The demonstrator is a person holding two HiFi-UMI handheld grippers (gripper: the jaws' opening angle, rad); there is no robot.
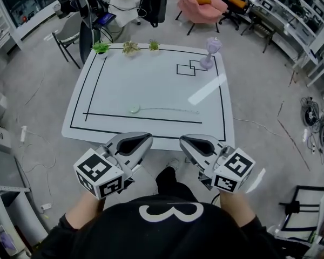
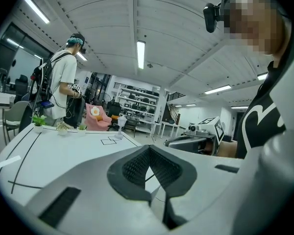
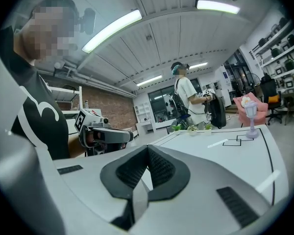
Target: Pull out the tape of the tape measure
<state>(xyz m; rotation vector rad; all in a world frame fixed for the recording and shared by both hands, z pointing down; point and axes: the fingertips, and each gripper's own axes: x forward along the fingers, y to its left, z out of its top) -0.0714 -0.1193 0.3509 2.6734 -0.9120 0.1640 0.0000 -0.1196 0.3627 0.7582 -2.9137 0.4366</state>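
Note:
The tape measure (image 1: 135, 109) is a small pale round case on the white table (image 1: 151, 85), with a thin strip of tape (image 1: 170, 110) drawn out to its right. Both grippers hover at the table's near edge, close to the person's body and well short of the tape measure. The left gripper (image 1: 139, 142) (image 2: 149, 149) is shut with nothing between its pads. The right gripper (image 1: 193, 143) (image 3: 148, 149) is likewise shut and empty. Each gripper view shows the other gripper beside it, and neither shows the tape measure.
Three small potted plants (image 1: 130, 47) line the far edge. A lilac goblet-shaped ornament (image 1: 210, 52) stands at the far right corner by small black squares (image 1: 186, 69). Black lines frame the tabletop. A person (image 2: 63, 89) stands behind the table, near a pink armchair (image 1: 201, 1).

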